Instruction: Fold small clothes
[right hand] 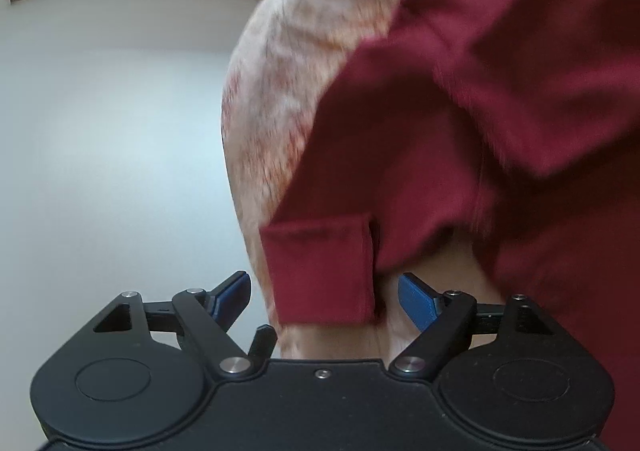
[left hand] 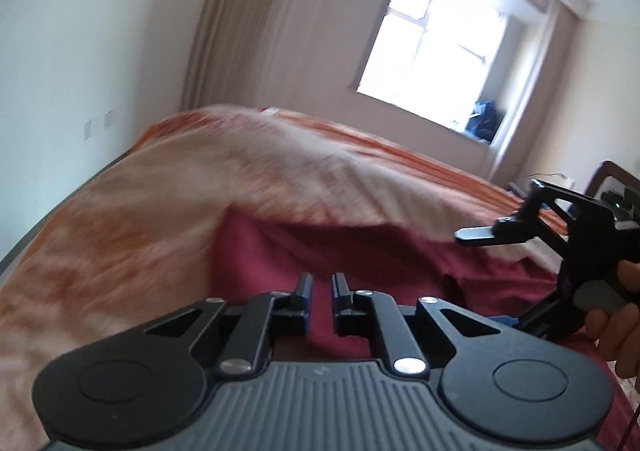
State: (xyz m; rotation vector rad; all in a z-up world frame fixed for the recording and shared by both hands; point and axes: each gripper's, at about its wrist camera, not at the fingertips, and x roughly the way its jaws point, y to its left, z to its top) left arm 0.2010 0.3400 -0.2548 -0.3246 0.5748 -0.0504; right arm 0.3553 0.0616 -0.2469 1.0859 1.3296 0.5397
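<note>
Home bedroom, orange-patterned bed cover [left hand: 120, 219], beige curtain [left hand: 240, 11], bright window [left hand: 428, 39]

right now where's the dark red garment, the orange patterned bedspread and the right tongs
dark red garment [right hand: 500, 111]: right wrist view, on its main body
orange patterned bedspread [left hand: 120, 235]: left wrist view, on the pale orange top
right tongs [right hand: 324, 299]: right wrist view, midway between the blue-padded tips

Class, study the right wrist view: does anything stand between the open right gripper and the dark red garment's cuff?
Nothing visible does. The cuff of the dark red garment lies on the bedspread, directly ahead of the open right gripper.
</note>
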